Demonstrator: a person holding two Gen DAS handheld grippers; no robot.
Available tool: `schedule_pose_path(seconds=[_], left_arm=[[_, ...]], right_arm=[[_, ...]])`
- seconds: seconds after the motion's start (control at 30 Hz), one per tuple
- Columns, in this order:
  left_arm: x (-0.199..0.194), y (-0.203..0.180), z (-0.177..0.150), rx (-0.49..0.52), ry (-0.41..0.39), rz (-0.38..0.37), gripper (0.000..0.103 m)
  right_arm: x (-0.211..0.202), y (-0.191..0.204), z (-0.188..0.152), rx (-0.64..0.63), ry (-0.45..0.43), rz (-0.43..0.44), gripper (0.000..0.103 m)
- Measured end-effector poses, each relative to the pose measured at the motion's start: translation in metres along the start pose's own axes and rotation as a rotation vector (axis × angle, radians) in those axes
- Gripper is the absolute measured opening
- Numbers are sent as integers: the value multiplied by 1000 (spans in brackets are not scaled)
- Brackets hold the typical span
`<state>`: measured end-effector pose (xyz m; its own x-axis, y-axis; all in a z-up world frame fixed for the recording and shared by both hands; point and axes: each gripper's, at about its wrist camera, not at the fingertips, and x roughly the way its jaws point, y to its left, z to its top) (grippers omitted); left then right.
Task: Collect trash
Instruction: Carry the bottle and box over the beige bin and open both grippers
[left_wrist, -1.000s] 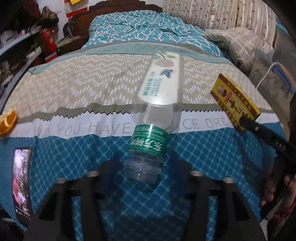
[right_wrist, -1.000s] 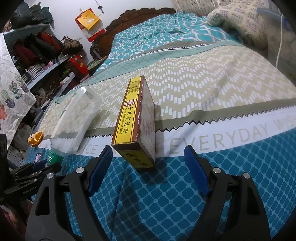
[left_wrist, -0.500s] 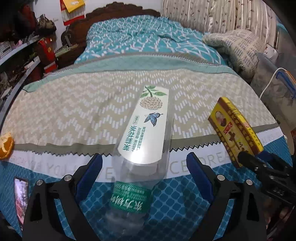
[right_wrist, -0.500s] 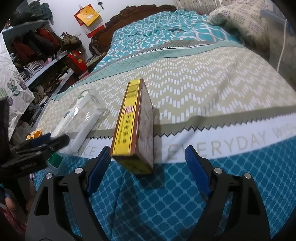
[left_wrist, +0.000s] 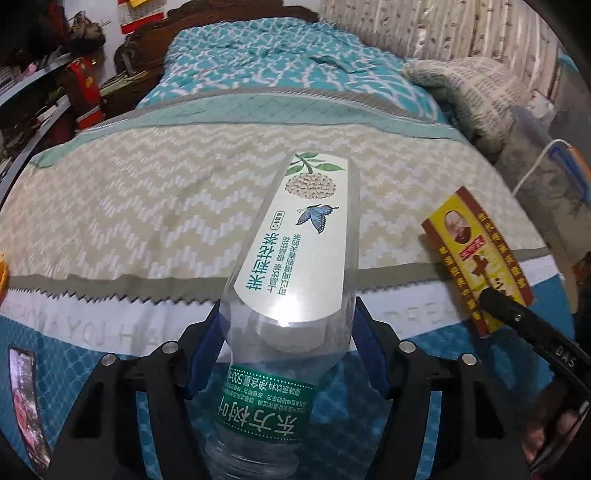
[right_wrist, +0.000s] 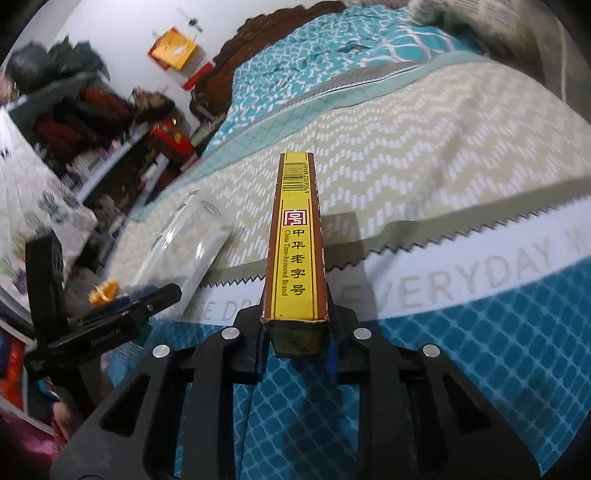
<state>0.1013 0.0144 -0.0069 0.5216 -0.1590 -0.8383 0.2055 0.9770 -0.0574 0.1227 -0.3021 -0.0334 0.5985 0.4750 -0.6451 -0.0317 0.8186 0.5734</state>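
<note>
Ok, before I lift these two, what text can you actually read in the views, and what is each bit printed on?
"China Time-honored Brand" and "中华老字号": yellow edge of the box, held in the right gripper.
Barcode digits on the box: too small to read.
"东方树叶": green band of the clear bottle, between the left gripper pads.
Bottle's white label: small print unreadable.
"EVERYDAY": white stripe of the bedspread.
</note>
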Motion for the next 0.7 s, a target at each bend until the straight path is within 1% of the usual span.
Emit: schedule_pose_path(seconds=[0.17, 0.3, 0.4, 0.53, 0.63, 0.7], left_arm=[[-3, -40, 9, 63, 11, -104, 62], [1, -88, 15, 138, 33, -180, 62], [4, -138, 21, 204, 47, -248, 62], [7, -218, 27, 331, 49, -316, 62], [12, -284, 31, 405, 78, -380, 62], [16, -319, 36, 441, 91, -409, 62]], right_arm=[[-31, -31, 1, 100, -59, 37, 26], [-67, -62, -3, 158, -135, 4, 26], [-97, -87, -9, 204, -190, -28, 26], [-145, -132, -19, 286, -286, -84, 26], [-179, -168, -26, 352, -353, -125, 26], [-201, -190, -28, 386, -393, -152, 26]])
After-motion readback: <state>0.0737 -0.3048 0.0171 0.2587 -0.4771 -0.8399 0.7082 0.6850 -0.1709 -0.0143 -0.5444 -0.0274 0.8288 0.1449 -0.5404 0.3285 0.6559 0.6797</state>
